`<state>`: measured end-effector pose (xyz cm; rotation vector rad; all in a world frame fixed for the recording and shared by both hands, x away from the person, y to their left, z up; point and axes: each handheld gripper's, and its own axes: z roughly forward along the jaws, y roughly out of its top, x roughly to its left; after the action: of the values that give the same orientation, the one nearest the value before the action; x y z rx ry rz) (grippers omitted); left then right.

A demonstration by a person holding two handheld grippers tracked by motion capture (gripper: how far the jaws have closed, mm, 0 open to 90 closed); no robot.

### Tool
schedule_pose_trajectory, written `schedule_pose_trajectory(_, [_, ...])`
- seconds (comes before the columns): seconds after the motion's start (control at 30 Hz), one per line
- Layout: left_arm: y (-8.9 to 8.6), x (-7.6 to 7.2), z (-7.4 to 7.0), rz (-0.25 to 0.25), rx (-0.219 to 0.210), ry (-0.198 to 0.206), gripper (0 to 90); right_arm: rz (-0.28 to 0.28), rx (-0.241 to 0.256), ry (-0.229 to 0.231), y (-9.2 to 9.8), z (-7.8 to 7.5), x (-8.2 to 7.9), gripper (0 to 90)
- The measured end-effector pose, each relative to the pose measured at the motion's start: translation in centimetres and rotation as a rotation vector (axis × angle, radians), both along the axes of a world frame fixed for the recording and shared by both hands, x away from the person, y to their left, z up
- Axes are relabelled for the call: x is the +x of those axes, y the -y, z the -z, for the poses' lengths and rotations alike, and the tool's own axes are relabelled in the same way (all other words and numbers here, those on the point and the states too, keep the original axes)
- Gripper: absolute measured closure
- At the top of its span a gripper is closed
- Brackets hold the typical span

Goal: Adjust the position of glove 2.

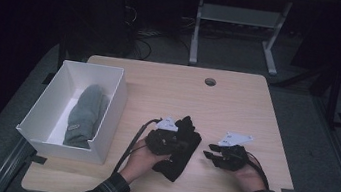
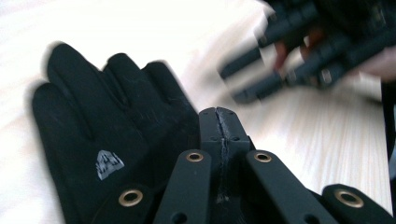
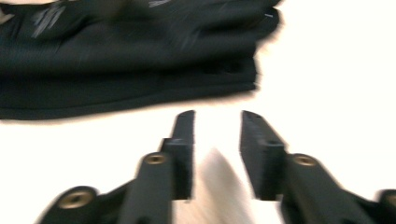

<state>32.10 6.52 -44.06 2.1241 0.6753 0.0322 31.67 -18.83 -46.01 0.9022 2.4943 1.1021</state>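
A black glove lies flat on the wooden table, fingers pointing away from me and a small grey logo on its back. My left gripper rests over the glove; its jaws are pressed shut at the glove's right edge, with no fabric visible between them. My right gripper hovers just right of the glove, blurred in the left gripper view. Its jaws stand open a short way from the glove's edge, with bare table between them.
A white open box stands at the table's left with a grey mitten inside. A cable hole sits near the far edge. Another table's legs stand beyond.
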Motion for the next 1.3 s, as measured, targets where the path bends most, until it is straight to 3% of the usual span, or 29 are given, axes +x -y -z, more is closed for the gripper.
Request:
schedule_pose_trajectory(0.13, [1.5,-0.6,0.9,0.041,0.074,-0.009,89.6,0.055,-0.006,0.022,0.7,0.2,0.4,45.1])
schedule_pose_trajectory(0.3, [2.1,-1.0,1.5,0.045,0.141,-0.014,89.6,0.099,-0.022,0.008,1.2,0.8,1.0,35.5])
schedule_pose_trajectory(0.5, [0.9,-1.2,1.4,0.053,0.183,-0.026,89.6,0.119,-0.024,-0.008,1.3,1.2,1.3,28.9])
schedule_pose_trajectory(0.8, [-2.4,-2.0,0.9,0.057,0.261,-0.007,89.6,0.123,-0.027,-0.017,1.4,1.7,1.6,23.0])
schedule_pose_trajectory(0.9, [-3.3,-2.4,0.7,0.058,0.268,-0.003,89.5,0.127,-0.018,-0.026,1.4,1.8,1.7,20.8])
schedule_pose_trajectory(0.97, [-3.6,-2.5,0.5,0.054,0.245,-0.005,89.2,0.125,-0.004,-0.033,1.5,1.9,1.8,20.3])
schedule_pose_trajectory(1.1, [-3.5,-2.4,-0.5,0.056,0.234,0.037,84.6,0.126,0.012,-0.032,1.4,2.1,1.8,17.5])
schedule_pose_trajectory(1.17, [-3.5,-2.4,-0.9,0.051,0.218,0.047,81.2,0.127,0.012,-0.034,1.4,2.1,1.8,16.4])
schedule_pose_trajectory(1.3, [-4.0,-1.6,-1.6,0.054,0.231,0.074,68.9,0.130,0.007,-0.035,1.4,2.2,1.9,14.9])
